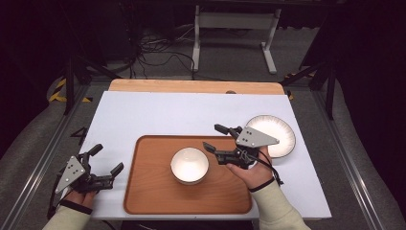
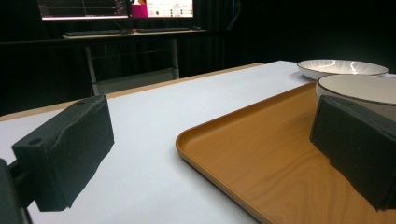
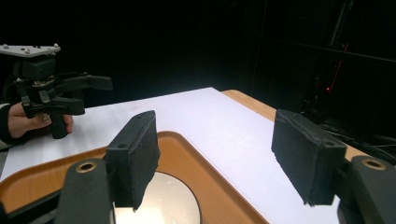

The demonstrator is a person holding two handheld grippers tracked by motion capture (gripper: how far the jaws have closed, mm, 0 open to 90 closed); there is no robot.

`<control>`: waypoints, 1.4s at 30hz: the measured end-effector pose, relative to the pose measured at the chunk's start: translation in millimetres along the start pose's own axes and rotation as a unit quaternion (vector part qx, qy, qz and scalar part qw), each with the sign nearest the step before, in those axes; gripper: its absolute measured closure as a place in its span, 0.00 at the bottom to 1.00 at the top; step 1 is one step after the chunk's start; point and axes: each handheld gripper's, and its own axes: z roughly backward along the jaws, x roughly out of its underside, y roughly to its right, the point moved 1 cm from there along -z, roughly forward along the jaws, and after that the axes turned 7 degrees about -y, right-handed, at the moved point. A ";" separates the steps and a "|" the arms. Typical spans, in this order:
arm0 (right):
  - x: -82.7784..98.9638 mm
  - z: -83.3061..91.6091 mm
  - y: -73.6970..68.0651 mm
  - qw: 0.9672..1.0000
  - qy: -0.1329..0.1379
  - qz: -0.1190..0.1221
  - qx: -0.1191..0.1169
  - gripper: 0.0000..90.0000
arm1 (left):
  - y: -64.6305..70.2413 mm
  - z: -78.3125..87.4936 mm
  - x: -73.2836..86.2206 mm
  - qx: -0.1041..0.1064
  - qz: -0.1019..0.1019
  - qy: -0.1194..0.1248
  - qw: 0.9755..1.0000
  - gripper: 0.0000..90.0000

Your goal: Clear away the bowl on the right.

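A white bowl [image 1: 189,165] [image 2: 364,88] [image 3: 159,205] stands near the middle of a wooden tray [image 1: 158,191] [image 2: 261,154] [image 3: 28,182]. A white plate [image 1: 271,135] [image 2: 343,67] lies on the table just right of the tray. My right gripper [image 1: 212,136] [image 3: 219,156] hovers open over the tray's back right part. It is beside and slightly above the bowl, with nothing between its pads. My left gripper [image 1: 107,158] [image 2: 210,154] [image 3: 91,95] is open and empty, low over the table left of the tray.
The tray and plate sit on a white sheet [image 1: 158,115] over a wooden table whose back edge [image 1: 191,86] shows. Beyond it are floor cables [image 1: 153,52] and a white desk frame [image 1: 234,28]. A monitor [image 2: 116,7] glows in the left gripper view.
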 end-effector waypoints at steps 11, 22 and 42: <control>8.5 23.5 8.9 1.000 -0.002 -0.002 0.017 0.30 | 0.0 0.0 0.0 0.000 0.000 0.000 1.000 0.00; 14.5 53.1 16.5 0.999 0.010 -0.004 0.041 0.27 | -0.1 0.0 0.0 0.000 0.000 -0.001 1.000 0.00; 35.8 89.0 33.3 0.995 0.020 -0.025 0.091 0.23 | -0.1 0.0 0.0 0.000 0.001 -0.001 1.000 0.00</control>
